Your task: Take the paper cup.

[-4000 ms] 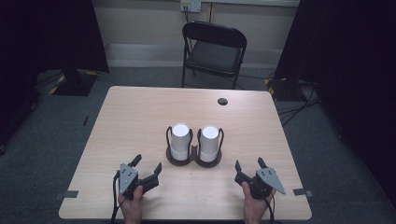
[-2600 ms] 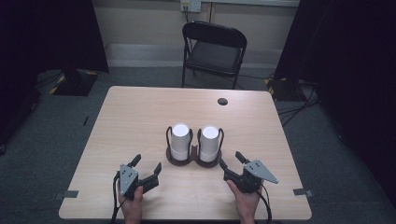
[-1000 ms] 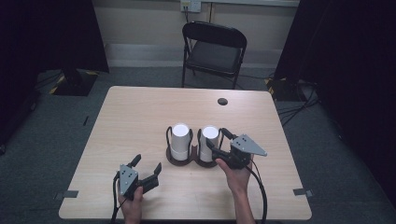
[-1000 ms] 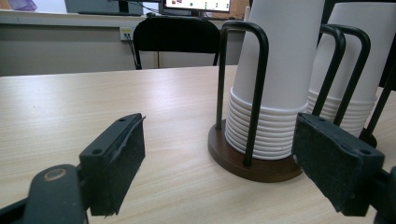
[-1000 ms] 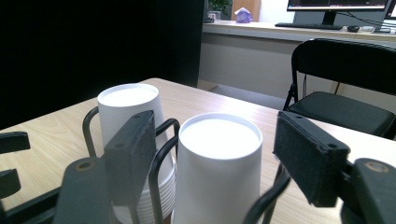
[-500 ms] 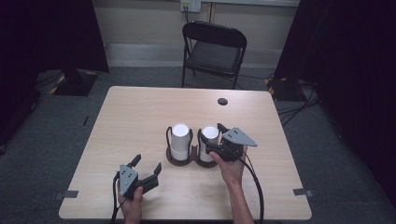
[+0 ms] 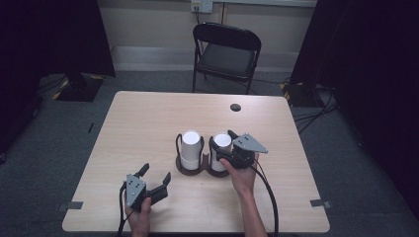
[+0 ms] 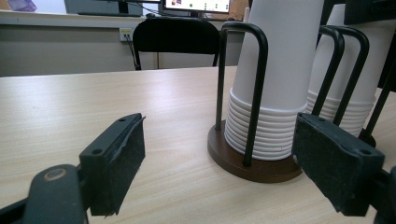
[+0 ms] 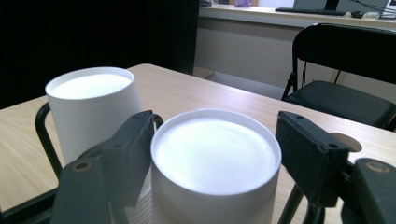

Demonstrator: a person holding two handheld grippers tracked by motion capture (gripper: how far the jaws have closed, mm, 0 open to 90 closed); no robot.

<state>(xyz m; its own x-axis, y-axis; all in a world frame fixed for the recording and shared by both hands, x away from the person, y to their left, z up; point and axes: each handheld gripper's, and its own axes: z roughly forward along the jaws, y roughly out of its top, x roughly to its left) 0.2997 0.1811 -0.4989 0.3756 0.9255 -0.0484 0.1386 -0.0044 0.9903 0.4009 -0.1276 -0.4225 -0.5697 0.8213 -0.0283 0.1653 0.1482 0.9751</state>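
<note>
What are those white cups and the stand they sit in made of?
The white cups look like paper: matte, thin, with rolled rims stacked in neat rings low on the stack. The stand's base looks like dark brown wood or plastic with a smooth, slightly shiny surface; which one, I cannot tell. Its black hoops look like bent metal rod with a dull painted coat.
</note>
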